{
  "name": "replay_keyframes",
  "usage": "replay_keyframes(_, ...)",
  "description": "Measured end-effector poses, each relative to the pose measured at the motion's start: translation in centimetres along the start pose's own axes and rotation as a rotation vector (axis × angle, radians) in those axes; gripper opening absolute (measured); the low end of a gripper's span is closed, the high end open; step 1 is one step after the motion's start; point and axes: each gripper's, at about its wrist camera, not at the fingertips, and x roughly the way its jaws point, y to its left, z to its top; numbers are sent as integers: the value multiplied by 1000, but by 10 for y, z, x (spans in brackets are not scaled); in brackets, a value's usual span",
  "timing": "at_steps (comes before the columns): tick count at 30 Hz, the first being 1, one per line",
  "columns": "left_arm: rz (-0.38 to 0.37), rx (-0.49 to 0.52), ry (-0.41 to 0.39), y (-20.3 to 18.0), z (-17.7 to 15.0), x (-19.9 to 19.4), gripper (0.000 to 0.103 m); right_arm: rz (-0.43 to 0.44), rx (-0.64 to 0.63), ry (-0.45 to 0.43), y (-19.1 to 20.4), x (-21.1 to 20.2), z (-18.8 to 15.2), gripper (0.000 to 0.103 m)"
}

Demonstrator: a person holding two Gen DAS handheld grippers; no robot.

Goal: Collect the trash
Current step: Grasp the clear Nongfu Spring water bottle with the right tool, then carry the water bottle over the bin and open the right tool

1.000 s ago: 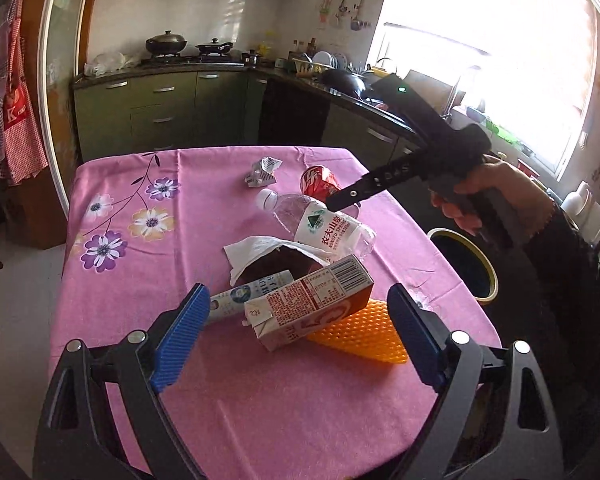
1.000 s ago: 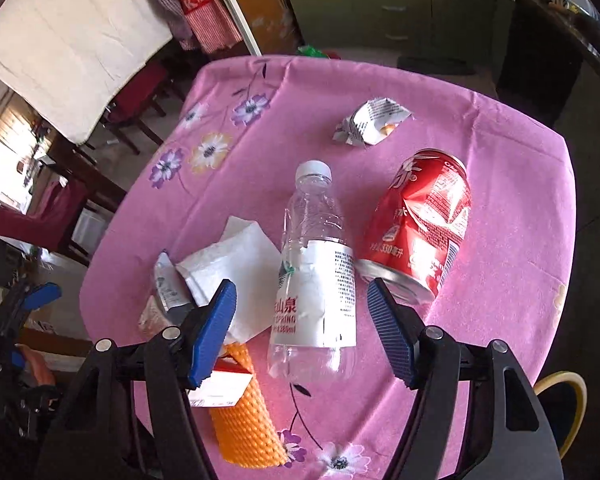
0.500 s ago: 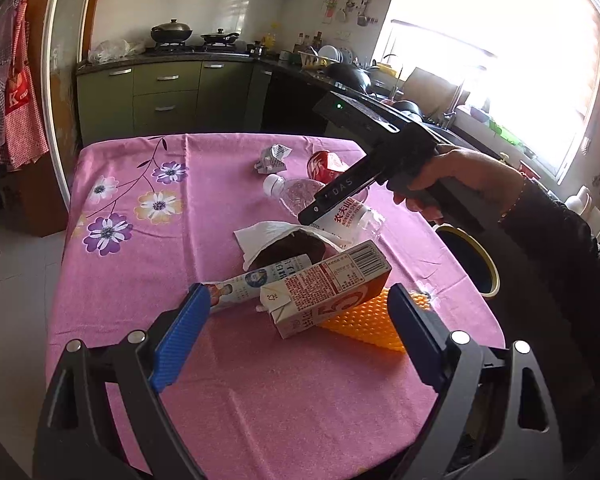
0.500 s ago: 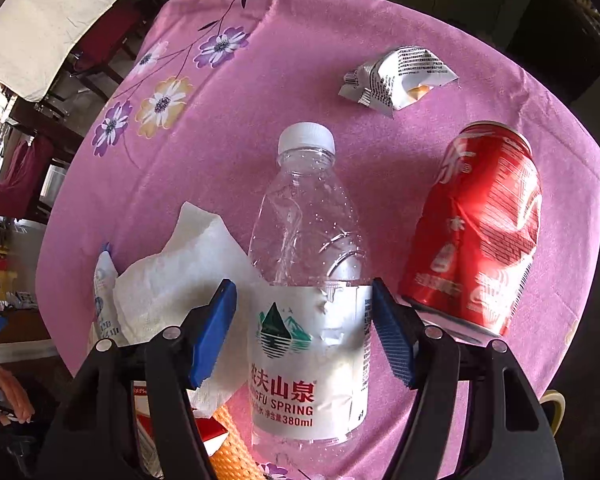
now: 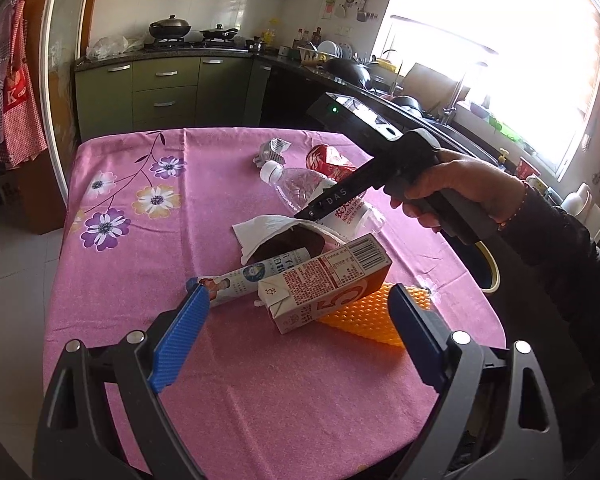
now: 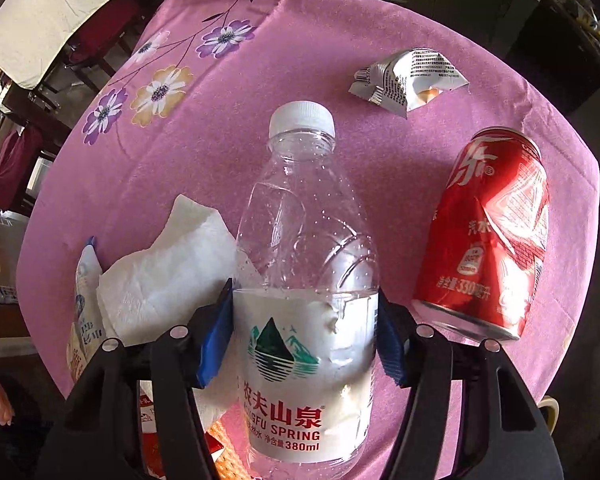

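Trash lies on a pink flowered tablecloth (image 5: 148,248). My right gripper (image 6: 306,340) has its blue pads against both sides of a clear plastic water bottle (image 6: 304,264) lying on the table; it also shows in the left wrist view (image 5: 300,184). A dented red can (image 6: 488,236) lies to its right, a crumpled silver wrapper (image 6: 408,80) beyond, a white tissue (image 6: 168,268) to its left. My left gripper (image 5: 296,336) is open and empty, just short of a milk carton (image 5: 324,280), a small tube (image 5: 244,276) and an orange foam net (image 5: 364,316).
A yellow-rimmed trash bin (image 5: 488,268) stands on the floor off the table's right edge. Green kitchen cabinets (image 5: 160,92) and a counter run behind the table. A red apron (image 5: 12,92) hangs at the left.
My right gripper moved down onto the water bottle and its jaws closed from wide open to touching the bottle's sides. My left gripper stayed open and shifted slightly.
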Motion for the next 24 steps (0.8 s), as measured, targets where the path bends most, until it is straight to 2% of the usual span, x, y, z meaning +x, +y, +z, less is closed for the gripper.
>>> replay_keyframes(6,0,9,3,-4,0,1,86,39,18,-81,-4,-35,-7,62)
replay_keyframes(11,-6,24,8,-9,0,3,86,98,33,-179,-9,-80,-29,62)
replay_keyframes(14,-9,33,6,-12,0,2,86,121,62,-247,-23,-110,-55,62)
replay_keyframes(18,-16,40,6,-16,0,3,86,120,154,-323,-62,-143,-108,62)
replay_keyframes(24,-31,54,23,-23,0,11,86,71,423,-348,-152,-146,-202,62)
